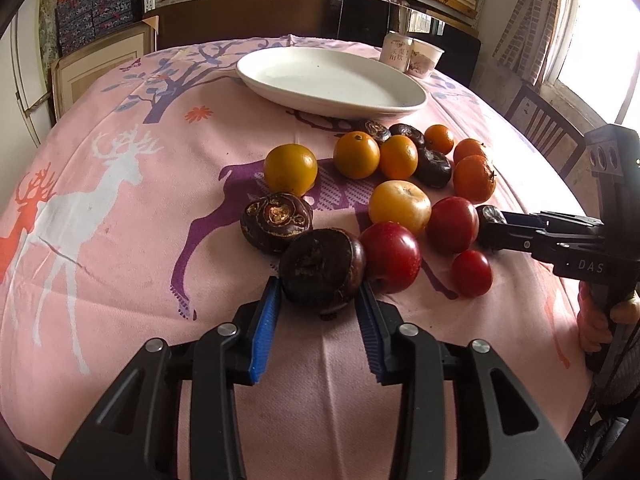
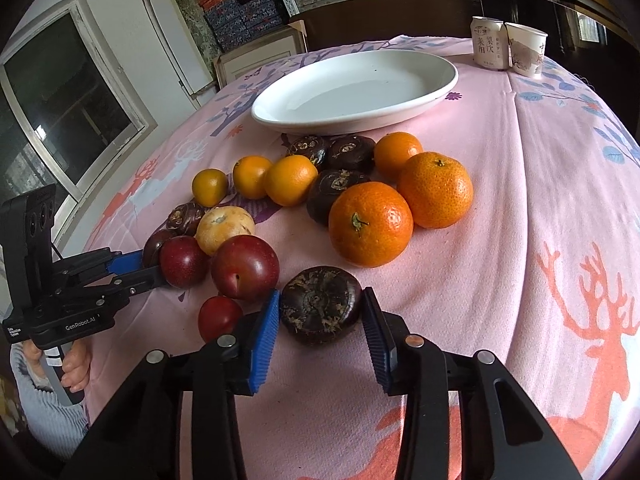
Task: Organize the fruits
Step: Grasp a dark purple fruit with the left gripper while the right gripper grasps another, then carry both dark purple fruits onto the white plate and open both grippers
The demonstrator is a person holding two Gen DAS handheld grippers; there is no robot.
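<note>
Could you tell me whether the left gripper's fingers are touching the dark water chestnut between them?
Touching. In the left wrist view, both blue pads of the left gripper press against the sides of the water chestnut, no gap showing.

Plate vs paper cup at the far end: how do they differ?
The plate is wide, shallow and plain white; the paper cup is narrow, tall and printed. The plate lies just behind the fruit; the paper cup stands farther back, beside a can. Both sit empty-looking on the pink tablecloth.
</note>
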